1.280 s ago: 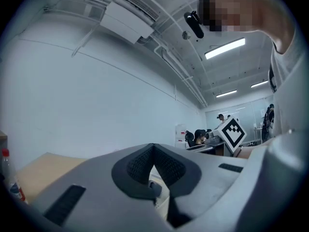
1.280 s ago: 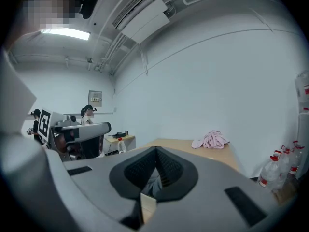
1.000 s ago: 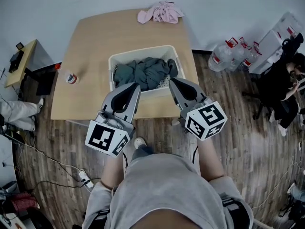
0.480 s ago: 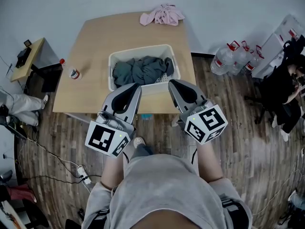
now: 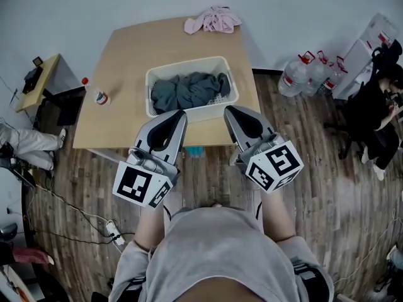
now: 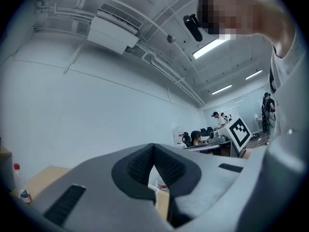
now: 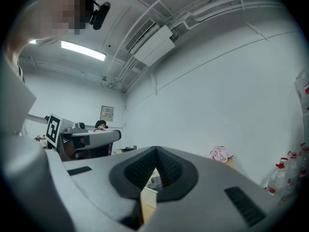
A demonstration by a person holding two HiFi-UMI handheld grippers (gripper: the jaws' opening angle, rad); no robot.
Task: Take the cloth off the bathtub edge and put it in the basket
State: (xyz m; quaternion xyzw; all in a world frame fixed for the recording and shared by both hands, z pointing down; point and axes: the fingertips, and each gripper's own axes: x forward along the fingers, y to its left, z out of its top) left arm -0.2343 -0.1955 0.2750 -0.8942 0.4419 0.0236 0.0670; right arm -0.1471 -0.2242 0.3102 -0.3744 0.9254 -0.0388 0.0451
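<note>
Head view: L gripper, R gripper clenched empty, pink cloth well beyond basket

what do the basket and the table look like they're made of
Basket: likely white plastic, matte, judging by its rigid rounded rim and the small holes in its wall.
Table: probably wood or wood-look laminate; the top is smooth, pale tan and even.

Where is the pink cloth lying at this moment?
In the head view the pink cloth lies bunched at the far edge of the wooden table, toward its right corner, beyond the white basket holding dark clothes.
</note>
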